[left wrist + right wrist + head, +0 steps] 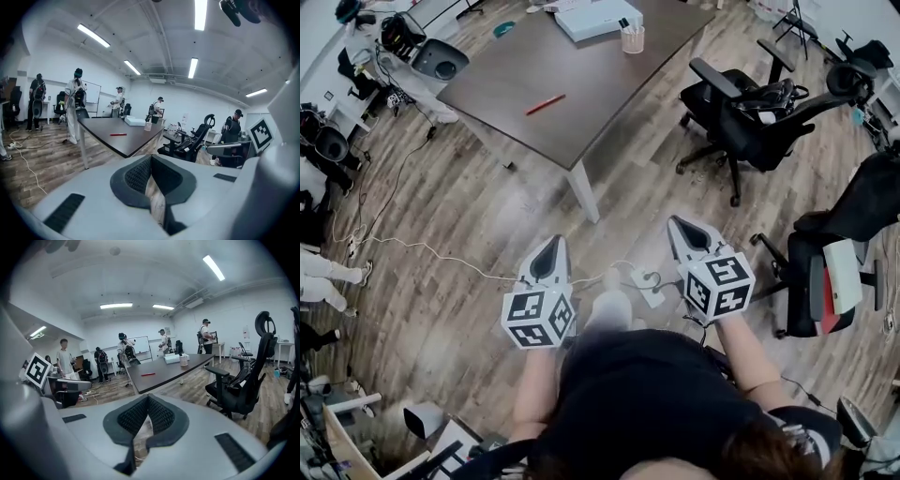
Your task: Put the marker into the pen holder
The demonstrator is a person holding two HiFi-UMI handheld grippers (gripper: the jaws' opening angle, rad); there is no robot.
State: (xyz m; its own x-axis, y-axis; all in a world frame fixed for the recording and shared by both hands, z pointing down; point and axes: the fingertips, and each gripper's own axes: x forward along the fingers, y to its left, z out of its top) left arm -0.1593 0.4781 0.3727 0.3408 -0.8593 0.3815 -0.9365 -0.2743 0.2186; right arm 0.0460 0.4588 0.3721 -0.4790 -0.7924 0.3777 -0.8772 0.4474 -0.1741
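**Both tongs closed and empty; marker far off on the table**

Closest to me, my own dark-shirted torso [647, 403] fills the bottom of the head view and hides the floor beneath it. I hold the left gripper [549, 255] and the right gripper [692, 234] low over the wood-plank floor [469, 206], side by side and apart. In each gripper view the ribbed pads [136, 174] meet at their tips with nothing between them, and only floor shows through the slit behind.

A white cable [422, 247] trails across the planks on my left. Farther out stands the dark brown table [600, 94], its far end cut off by the frame. The red marker [545, 104] lies flat on it, well apart from the clear pen holder [632, 38]. The holder stands upright beside a white box [598, 17], and I cannot make out its contents.

Black office chairs [750, 117] stand right of the table. People [75, 101] by the far wall are small and indistinct.
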